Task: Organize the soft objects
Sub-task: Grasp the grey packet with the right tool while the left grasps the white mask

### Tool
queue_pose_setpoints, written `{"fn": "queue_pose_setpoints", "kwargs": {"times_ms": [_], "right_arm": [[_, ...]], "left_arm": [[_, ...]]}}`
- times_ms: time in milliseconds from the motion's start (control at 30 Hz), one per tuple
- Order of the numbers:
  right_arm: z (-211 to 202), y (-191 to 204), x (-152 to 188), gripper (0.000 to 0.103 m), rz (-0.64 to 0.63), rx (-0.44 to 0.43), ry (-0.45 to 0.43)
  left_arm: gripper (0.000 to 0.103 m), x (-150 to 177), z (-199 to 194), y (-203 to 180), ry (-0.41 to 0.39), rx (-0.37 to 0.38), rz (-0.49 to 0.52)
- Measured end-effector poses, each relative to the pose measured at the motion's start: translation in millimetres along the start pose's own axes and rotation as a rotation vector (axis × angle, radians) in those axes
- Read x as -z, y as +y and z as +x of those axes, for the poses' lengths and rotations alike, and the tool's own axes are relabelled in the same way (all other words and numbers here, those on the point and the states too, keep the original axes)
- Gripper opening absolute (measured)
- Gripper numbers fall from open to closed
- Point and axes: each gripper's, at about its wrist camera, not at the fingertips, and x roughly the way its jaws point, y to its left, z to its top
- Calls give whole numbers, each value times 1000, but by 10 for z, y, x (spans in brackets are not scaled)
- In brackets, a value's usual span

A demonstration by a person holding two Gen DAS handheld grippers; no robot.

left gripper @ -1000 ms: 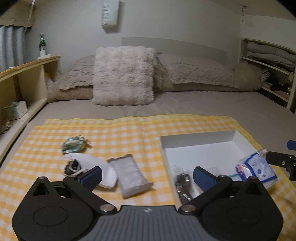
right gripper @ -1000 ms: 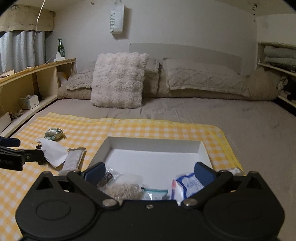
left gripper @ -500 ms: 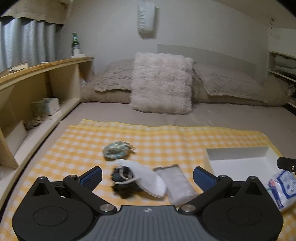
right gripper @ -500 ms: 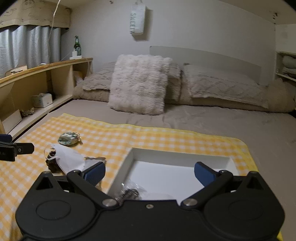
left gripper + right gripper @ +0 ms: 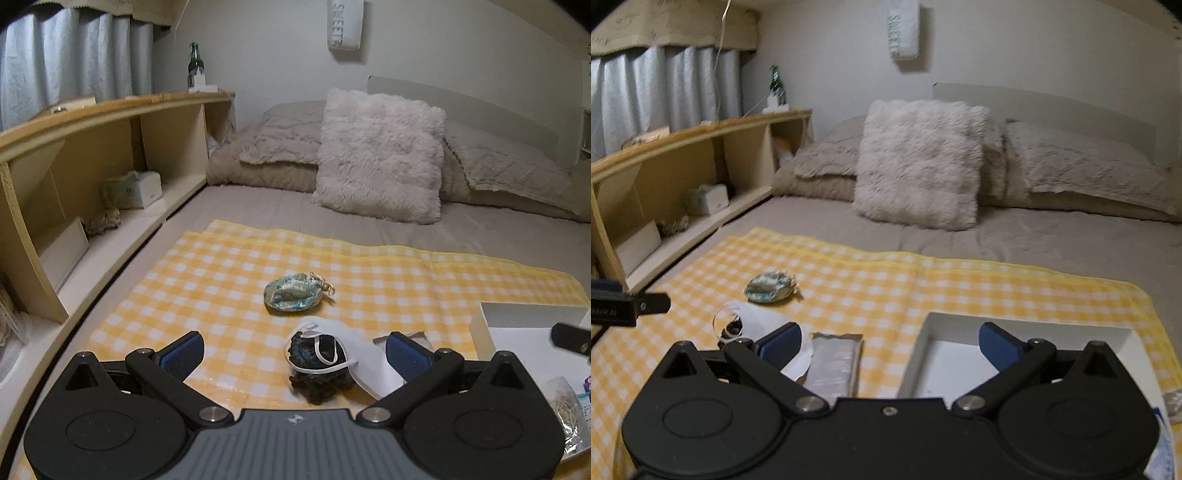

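On the yellow checked cloth [image 5: 229,280] lie a green patterned pouch [image 5: 291,293], a white face mask [image 5: 354,347] over a dark knitted item [image 5: 314,373], and a grey packet [image 5: 834,365]. My left gripper [image 5: 293,354] is open and empty, just in front of the mask and dark item. My right gripper [image 5: 890,345] is open and empty, above the grey packet and the left wall of the white tray [image 5: 916,354]. The pouch [image 5: 770,288] and mask [image 5: 764,321] also show in the right wrist view. The tray's contents are mostly hidden.
The cloth lies on a grey bed with a fluffy pillow [image 5: 380,158] and flat pillows at the head. A wooden shelf unit [image 5: 92,147] runs along the left side with a tissue box [image 5: 136,190] and a green bottle [image 5: 195,62]. A bagged item [image 5: 567,410] lies in the tray.
Both grippers have swung left, away from the tray and towards the loose items. The blue and white packet the right gripper hovered over is now at its lower right edge.
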Motion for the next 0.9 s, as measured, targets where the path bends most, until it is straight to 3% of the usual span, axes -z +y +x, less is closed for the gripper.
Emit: {"fn": "queue_pose_setpoints", "kwargs": {"times_ms": [200,500,567,700,900], "right_arm": [[372,218,56,103,-97,-19,47],[869,281,156,103,-50,-63,128],[963,300,185,103,-49,-74,140],[1159,335,242,103,-91,-78,172],[1360,395,343,103,-162,-146,226]], "left_arm": [[103,26,330,-28,117,79,-99],[101,137,893,-280,259,171,-142],[95,174,1034,-315,296,172,-162],[93,262,1298,-328,360,161,-209],[80,321,1562,-282,385,181,-329]]}}
